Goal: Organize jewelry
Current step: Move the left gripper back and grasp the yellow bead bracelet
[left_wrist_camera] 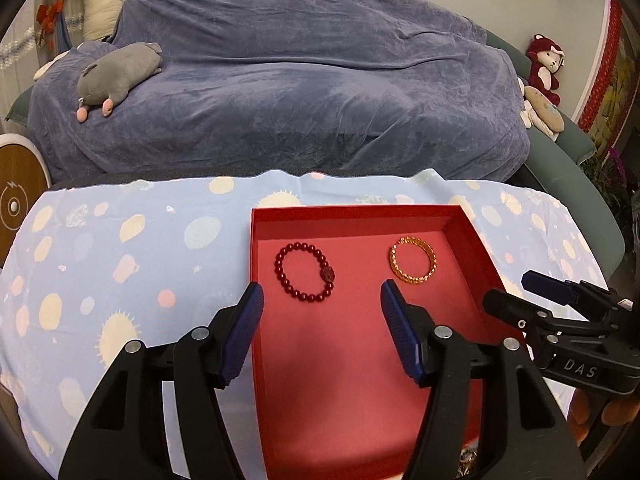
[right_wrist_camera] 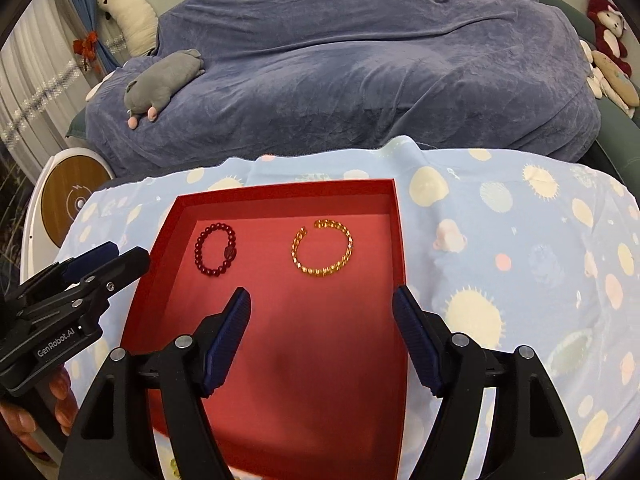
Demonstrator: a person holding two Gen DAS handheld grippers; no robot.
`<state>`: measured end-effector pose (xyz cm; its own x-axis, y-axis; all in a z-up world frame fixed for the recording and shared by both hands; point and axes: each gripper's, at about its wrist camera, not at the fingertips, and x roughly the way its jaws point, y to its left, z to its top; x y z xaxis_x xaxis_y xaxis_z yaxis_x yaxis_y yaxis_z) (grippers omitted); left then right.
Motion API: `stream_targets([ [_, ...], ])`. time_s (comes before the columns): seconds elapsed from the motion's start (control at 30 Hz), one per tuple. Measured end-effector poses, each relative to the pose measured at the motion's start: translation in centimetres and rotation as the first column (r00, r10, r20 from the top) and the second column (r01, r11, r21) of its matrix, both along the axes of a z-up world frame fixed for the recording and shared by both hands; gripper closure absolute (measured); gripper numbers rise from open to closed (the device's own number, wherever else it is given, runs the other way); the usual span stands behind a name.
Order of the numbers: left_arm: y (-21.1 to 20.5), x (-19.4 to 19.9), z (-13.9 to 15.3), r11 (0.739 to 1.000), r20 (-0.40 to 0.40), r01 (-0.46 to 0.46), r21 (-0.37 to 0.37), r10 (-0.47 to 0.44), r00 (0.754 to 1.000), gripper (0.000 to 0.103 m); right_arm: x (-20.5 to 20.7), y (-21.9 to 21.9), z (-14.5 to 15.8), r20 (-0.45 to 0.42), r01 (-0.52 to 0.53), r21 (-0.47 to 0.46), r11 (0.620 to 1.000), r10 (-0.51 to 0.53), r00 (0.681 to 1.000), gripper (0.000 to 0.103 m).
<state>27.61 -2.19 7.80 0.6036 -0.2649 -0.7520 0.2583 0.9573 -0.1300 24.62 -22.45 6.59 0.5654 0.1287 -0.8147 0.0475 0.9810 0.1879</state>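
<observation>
While both bracelets lie in the red tray, left gripper and right gripper gape wide, empty.

Beyond my table's pale blue spotted cloth I see a sofa under a rumpled slate-blue velvety throw, a grey plush animal lying far left, a red-and-white plush toy far right, white curtains at left.

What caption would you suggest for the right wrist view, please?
Open right gripper above a red tray holding a bead bracelet and a gold bracelet.
</observation>
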Motion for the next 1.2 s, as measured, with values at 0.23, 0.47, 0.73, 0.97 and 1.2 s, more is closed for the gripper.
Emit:
stream_targets([
  [0.23, 1.2, -6.8, 0.2, 1.0, -0.004, -0.007, 0.014, 0.007, 1.0, 0.042, -7.2, 0.0, 0.4, 0.0, 0.017, -0.04, 0.999, -0.017, 1.0, 0.033],
  [0.47, 2.0, -13.8, -2.5, 1.0, -0.071, -0.01, 0.028, 0.012, 0.997, 0.04, -14.2, 0.0, -1.6, -0.042, 0.044, -0.046, 0.998, -0.046, 0.998, 0.033],
  [0.73, 1.4, -18.9, -6.2, 0.997, -0.137, 0.008, 0.076, 0.002, 0.991, 0.04, -19.3, 0.5, -4.5, -0.103, 0.058, -0.046, 0.997, -0.062, 0.993, 0.033],
  [0.97, 0.0, -19.6, -8.6, 0.992, -0.176, 0.032, 0.121, -0.01, 0.984, 0.042, -20.6, 0.4, -5.3, -0.115, 0.081, -0.036, 0.996, -0.084, 0.99, 0.033],
  [1.2, -0.3, -19.7, -8.9, 0.988, -0.15, 0.048, 0.149, -0.025, 0.988, 0.089, -20.2, 0.7, -5.6, -0.115, 0.077, -0.033, 0.997, -0.08, 0.99, 0.033],
])
